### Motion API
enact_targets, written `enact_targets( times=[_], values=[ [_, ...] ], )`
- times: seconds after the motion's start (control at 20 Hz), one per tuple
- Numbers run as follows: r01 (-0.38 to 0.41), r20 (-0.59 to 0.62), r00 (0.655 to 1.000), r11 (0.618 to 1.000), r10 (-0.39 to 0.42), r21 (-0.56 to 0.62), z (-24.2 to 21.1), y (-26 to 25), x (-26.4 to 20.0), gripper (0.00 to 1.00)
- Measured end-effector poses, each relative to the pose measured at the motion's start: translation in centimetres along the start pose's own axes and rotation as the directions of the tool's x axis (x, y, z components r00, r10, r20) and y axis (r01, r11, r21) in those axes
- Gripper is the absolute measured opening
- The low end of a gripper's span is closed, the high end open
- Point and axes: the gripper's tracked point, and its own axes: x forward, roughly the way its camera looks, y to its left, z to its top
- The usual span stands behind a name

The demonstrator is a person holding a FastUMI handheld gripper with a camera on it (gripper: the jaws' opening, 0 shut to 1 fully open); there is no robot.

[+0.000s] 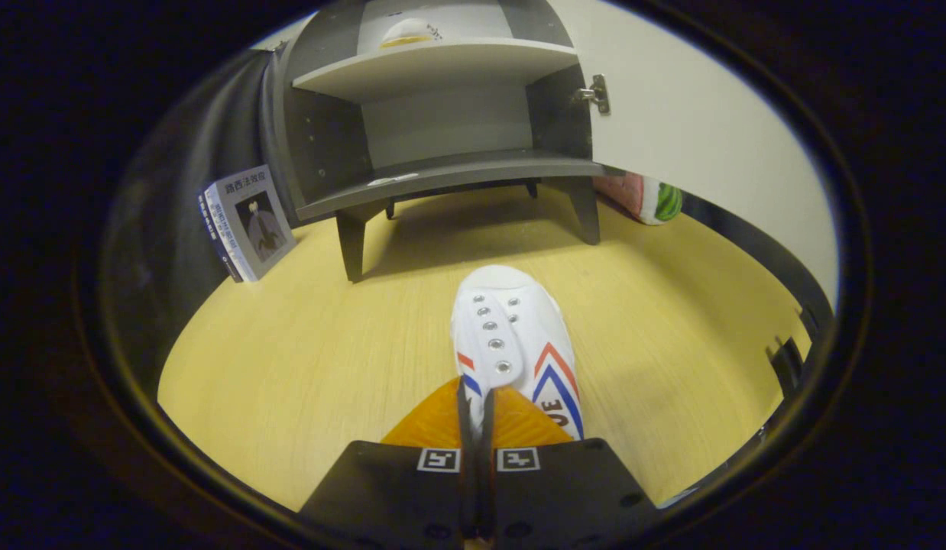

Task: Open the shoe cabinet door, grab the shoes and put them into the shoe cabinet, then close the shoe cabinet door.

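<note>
Pale wooden floor (305,359) carries a white shoe (519,344), toe pointing at the shoe cabinet (442,122). The gripper (477,416) has its fingers nearly together, pinching the shoe's side wall by the lace holes. Beyond, the cabinet door (694,130) stands open; another shoe (406,32) sits on the upper shelf. A book (247,221) leans beside the cabinet.

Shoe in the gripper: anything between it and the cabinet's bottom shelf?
No: gripper view shows bare tabletop between shoe and shelf.
</note>
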Motion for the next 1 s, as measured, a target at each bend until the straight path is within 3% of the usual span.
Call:
enact_targets(
  times=[0.3,0.65,1.0],
  values=[
    [-0.015,-0.020,1.000,1.000,0.015,-0.007,0.9,0.3,-0.4,0.03],
    [-0.026,0.032,0.999,0.999,0.025,0.019,5.9,-0.1,-2.9,0.03],
    [-0.015,0.185,0.983,1.000,0.011,0.017,17.7,1.2,-7.9,0.02]
  ],
)
